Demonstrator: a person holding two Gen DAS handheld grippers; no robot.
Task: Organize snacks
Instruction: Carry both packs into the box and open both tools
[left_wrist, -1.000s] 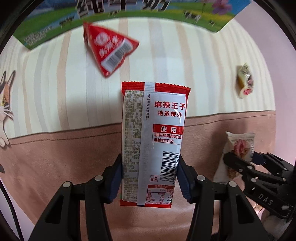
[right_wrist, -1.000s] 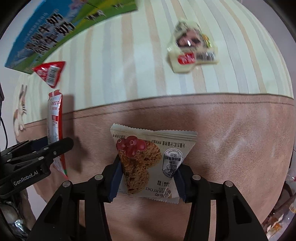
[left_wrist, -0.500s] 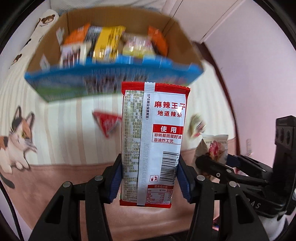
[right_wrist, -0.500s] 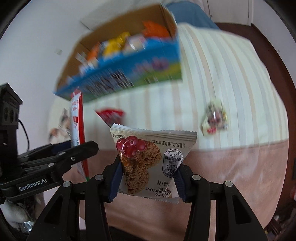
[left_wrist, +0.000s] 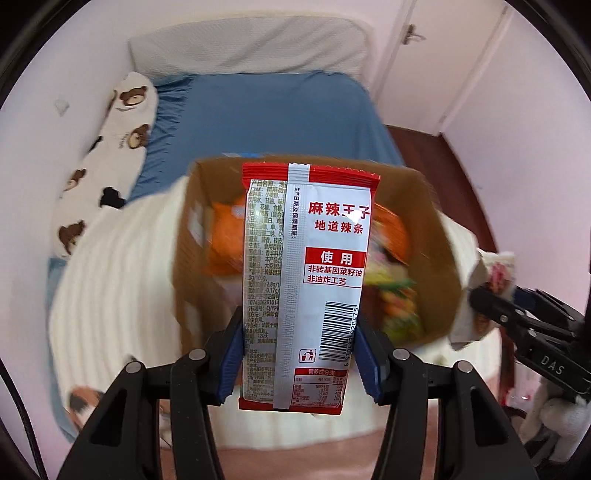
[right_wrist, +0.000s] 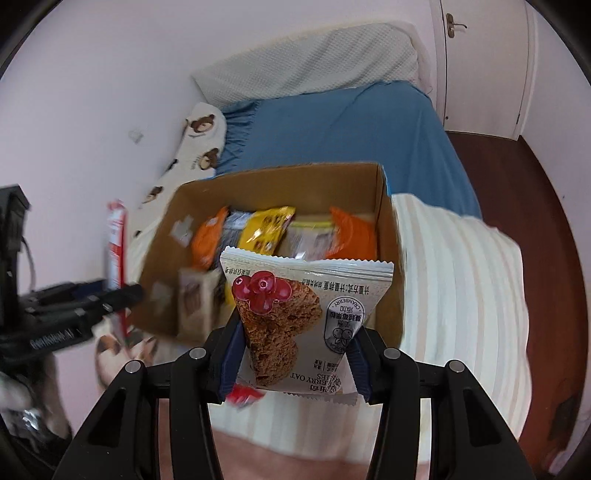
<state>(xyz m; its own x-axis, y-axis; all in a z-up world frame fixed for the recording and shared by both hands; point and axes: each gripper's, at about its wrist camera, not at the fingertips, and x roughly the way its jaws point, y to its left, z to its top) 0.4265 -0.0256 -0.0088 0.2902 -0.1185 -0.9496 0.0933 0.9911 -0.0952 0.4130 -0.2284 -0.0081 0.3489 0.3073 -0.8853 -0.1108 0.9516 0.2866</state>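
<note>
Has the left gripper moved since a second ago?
Yes. The left gripper, shut on the red-and-white spicy strip packet, went from over the striped blanket to the open cardboard box.

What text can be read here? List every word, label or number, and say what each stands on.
"麻辣王子", "地道辣条", "使用", "非转基因菜籽油", "非油炸工艺": red strip pack in the left gripper.
Its fine print and barcode digits: too small to read.
"CRANBERRY", and upside down "ERRY OAT": oat cookie pack in the right gripper.
"DAS": right gripper body, seen from the left wrist.
"GenRobot.AI": left gripper body, blurred.
Packets in the box: blurred, unreadable.
</note>
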